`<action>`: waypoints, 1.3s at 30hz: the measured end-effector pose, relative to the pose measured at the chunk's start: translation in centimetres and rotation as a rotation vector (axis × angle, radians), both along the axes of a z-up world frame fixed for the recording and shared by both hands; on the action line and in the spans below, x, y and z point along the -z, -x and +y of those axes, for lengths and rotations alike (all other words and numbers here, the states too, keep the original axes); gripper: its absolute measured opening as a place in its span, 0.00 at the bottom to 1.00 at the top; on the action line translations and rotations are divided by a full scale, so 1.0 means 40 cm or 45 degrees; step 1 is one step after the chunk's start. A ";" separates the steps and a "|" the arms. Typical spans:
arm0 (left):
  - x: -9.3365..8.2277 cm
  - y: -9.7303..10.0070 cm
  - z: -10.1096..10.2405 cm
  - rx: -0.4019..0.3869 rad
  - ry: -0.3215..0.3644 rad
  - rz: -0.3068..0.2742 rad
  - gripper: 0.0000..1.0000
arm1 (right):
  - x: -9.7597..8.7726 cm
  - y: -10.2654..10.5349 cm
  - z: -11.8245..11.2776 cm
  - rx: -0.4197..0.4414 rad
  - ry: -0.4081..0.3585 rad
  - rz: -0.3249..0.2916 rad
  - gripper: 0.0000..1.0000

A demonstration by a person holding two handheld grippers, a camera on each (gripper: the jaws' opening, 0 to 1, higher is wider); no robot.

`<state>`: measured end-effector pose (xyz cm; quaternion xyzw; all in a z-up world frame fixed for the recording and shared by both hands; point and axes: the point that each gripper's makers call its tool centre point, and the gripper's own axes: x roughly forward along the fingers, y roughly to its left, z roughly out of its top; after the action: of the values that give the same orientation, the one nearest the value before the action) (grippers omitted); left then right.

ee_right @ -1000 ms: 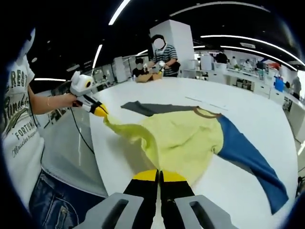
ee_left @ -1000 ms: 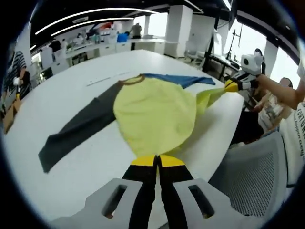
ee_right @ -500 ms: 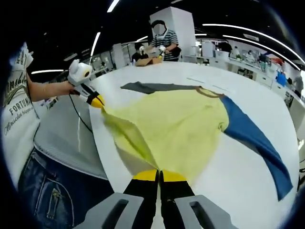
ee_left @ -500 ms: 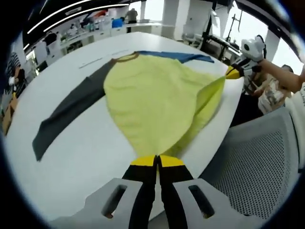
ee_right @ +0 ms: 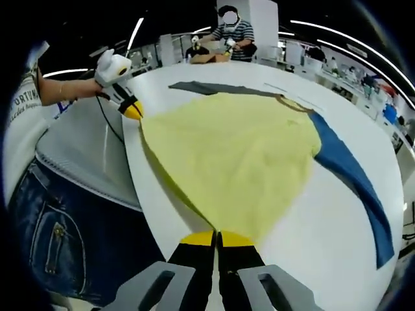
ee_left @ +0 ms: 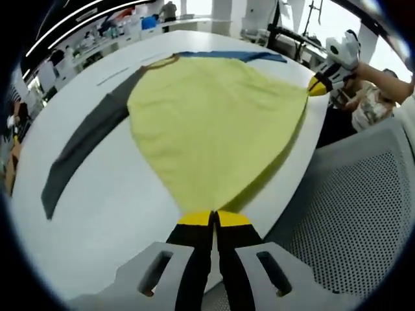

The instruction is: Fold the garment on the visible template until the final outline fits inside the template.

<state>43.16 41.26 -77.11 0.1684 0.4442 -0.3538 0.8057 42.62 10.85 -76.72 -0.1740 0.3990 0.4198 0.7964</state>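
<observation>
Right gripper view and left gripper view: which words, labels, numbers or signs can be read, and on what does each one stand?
"ORTUN": partial dark print on the person's white T-shirt, cut by the edge of the right gripper view; further letters there are too blurred to read.
The yellow garment, the white table and both grippers carry no readable text.

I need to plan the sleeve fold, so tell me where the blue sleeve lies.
In the right gripper view the long blue sleeve lies flat on the white table, running right from the yellow shirt body.

Yellow garment point(ee_left: 214, 123) (grey and blue sleeves); white table point(ee_left: 104, 194); yellow-tipped hand-held gripper point(ee_left: 214, 219)
</observation>
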 end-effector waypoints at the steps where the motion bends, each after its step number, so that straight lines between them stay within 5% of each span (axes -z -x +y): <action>1: 0.004 0.003 0.000 0.005 -0.007 0.006 0.00 | 0.003 0.003 -0.002 -0.008 0.013 0.001 0.00; 11: 0.003 0.016 -0.004 0.012 0.003 0.015 0.00 | 0.027 0.022 -0.012 -0.026 0.078 0.019 0.00; 14: -0.018 0.017 -0.008 0.030 0.016 -0.004 0.02 | 0.011 0.028 -0.013 0.021 0.026 0.040 0.03; 18: -0.040 0.005 -0.009 -0.009 0.054 -0.028 0.13 | -0.021 0.023 -0.016 0.121 -0.066 0.059 0.15; 23: -0.052 -0.020 -0.019 -0.166 0.209 -0.006 0.20 | -0.024 -0.013 -0.066 0.361 -0.071 0.089 0.18; 31: -0.012 -0.045 0.021 -0.328 0.205 0.008 0.22 | 0.012 -0.044 -0.088 0.613 -0.115 0.132 0.19; 39: 0.022 -0.031 0.041 -0.362 0.115 0.034 0.20 | 0.036 -0.031 -0.086 0.608 -0.045 0.122 0.13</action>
<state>44.41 42.89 -78.01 0.0626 0.4579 -0.2579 0.8484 43.86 7.40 -78.16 -0.0406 0.4587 0.2345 0.8561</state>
